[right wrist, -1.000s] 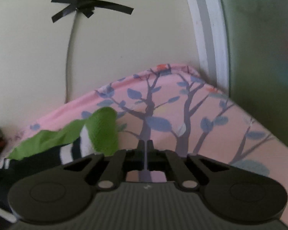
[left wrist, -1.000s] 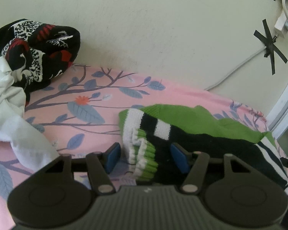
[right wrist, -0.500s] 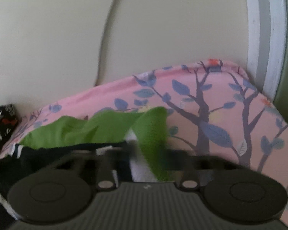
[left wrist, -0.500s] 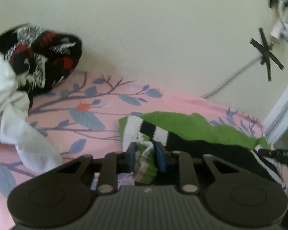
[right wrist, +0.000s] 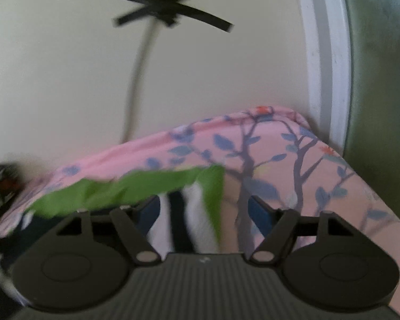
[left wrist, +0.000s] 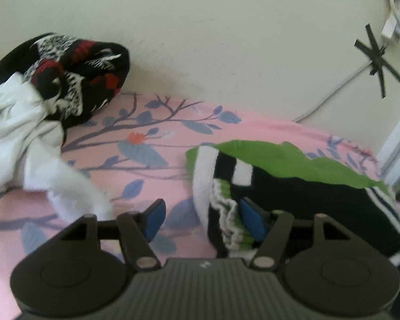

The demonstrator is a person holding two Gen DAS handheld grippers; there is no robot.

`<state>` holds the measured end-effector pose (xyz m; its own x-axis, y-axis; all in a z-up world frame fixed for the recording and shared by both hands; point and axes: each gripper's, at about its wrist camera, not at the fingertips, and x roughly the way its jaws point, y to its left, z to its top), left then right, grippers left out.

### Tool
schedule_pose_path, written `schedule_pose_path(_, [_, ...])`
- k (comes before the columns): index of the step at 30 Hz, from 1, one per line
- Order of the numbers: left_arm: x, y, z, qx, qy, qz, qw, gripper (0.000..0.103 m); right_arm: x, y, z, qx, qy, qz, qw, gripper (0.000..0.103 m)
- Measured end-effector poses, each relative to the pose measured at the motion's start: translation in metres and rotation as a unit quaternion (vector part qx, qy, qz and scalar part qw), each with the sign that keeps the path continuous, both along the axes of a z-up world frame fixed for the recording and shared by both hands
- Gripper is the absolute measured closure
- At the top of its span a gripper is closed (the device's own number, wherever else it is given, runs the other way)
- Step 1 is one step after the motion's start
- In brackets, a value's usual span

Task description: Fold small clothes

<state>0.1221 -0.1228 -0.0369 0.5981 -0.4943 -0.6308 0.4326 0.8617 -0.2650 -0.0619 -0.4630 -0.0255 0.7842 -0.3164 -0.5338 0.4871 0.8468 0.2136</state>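
A green, black and white striped knit garment (left wrist: pixel 280 170) lies on the pink leaf-print sheet (left wrist: pixel 152 144). My left gripper (left wrist: pixel 200 216) is open over its left end; the striped cuff lies between the blue pads, against the right pad (left wrist: pixel 249 217). In the right wrist view the same garment (right wrist: pixel 136 184) shows its other end. My right gripper (right wrist: pixel 202 210) is open, and the striped end lies between its fingers.
A white cloth (left wrist: pixel 21 144) and a black, red and white patterned garment (left wrist: pixel 66 72) are heaped at the left against the cream wall. A taped cable (left wrist: pixel 378 56) runs down the wall. A white door frame (right wrist: pixel 325 61) borders the bed's right end.
My left gripper closed on the cuff half a second ago and has opened again. My right gripper went from shut to open and shifted left over the garment's end.
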Motion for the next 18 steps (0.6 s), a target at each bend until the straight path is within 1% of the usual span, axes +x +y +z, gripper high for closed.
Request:
schedule_pose_path(2, [-0.013, 0.011, 0.006, -0.001, 0.0, -0.015, 0.9999, 0.041, -0.028, 0.017, 0.001, -0.009, 0.011, 0.041, 0.999, 0.036])
schedule_pose_path(3, [-0.022, 0.016, 0.009, 0.005, -0.005, -0.024, 0.9997, 0.041, -0.04, 0.025, -0.003, -0.017, 0.021, 0.052, 0.998, 0.043])
schedule_pose_path(4, [-0.032, 0.019, 0.011, 0.012, -0.012, -0.034, 0.9993, 0.041, -0.051, 0.032, -0.008, -0.028, 0.036, 0.058, 0.997, 0.059])
schedule_pose_path(5, [-0.044, 0.022, 0.013, 0.022, -0.016, -0.05, 0.9984, 0.041, -0.062, 0.037, -0.013, -0.042, 0.051, 0.056, 0.996, 0.103])
schedule_pose_path(6, [-0.055, 0.023, 0.012, 0.033, -0.019, -0.067, 0.997, 0.042, -0.072, 0.039, -0.02, -0.052, 0.064, 0.047, 0.995, 0.103])
schedule_pose_path(7, [-0.068, 0.023, 0.01, 0.048, -0.025, -0.083, 0.9951, 0.046, -0.085, 0.037, -0.023, -0.052, 0.051, 0.032, 0.997, 0.103])
schedule_pose_path(8, [-0.081, 0.022, 0.007, 0.069, -0.035, -0.094, 0.9926, 0.05, -0.093, 0.032, -0.025, -0.039, 0.042, 0.013, 0.998, 0.103])
schedule_pose_path(9, [-0.092, 0.02, 0.002, 0.093, -0.044, -0.098, 0.9898, 0.053, -0.102, 0.025, -0.027, -0.024, 0.035, -0.02, 0.999, 0.103])
schedule_pose_path(10, [-0.102, 0.019, -0.003, 0.112, -0.059, -0.098, 0.9871, 0.051, -0.108, 0.019, -0.03, -0.017, 0.039, -0.048, 0.998, 0.103])
schedule_pose_path(11, [-0.112, 0.022, -0.006, 0.119, -0.083, -0.091, 0.9852, 0.05, -0.116, 0.016, -0.032, -0.005, 0.025, -0.058, 0.998, 0.103])
schedule_pose_path(12, [-0.117, 0.025, -0.007, 0.121, -0.088, -0.088, 0.9847, 0.05, -0.124, 0.013, -0.033, 0.018, 0.011, -0.061, 0.998, 0.103])
schedule_pose_path(13, [-0.121, 0.029, -0.006, 0.118, -0.082, -0.085, 0.986, 0.05, -0.133, 0.012, -0.032, 0.041, -0.004, -0.054, 0.998, 0.096])
schedule_pose_path(14, [-0.124, 0.036, -0.004, 0.109, -0.069, -0.085, 0.988, 0.05, -0.142, 0.015, -0.031, 0.056, -0.016, -0.042, 0.997, 0.068])
schedule_pose_path(15, [-0.126, 0.043, -0.003, 0.101, -0.057, -0.086, 0.9895, 0.05, -0.152, 0.02, -0.028, 0.062, -0.023, -0.033, 0.997, 0.048])
schedule_pose_path(18, [-0.141, 0.067, -0.001, 0.081, -0.032, -0.098, 0.9913, 0.046, -0.185, 0.04, -0.021, 0.057, -0.031, 0.004, 0.998, 0.048])
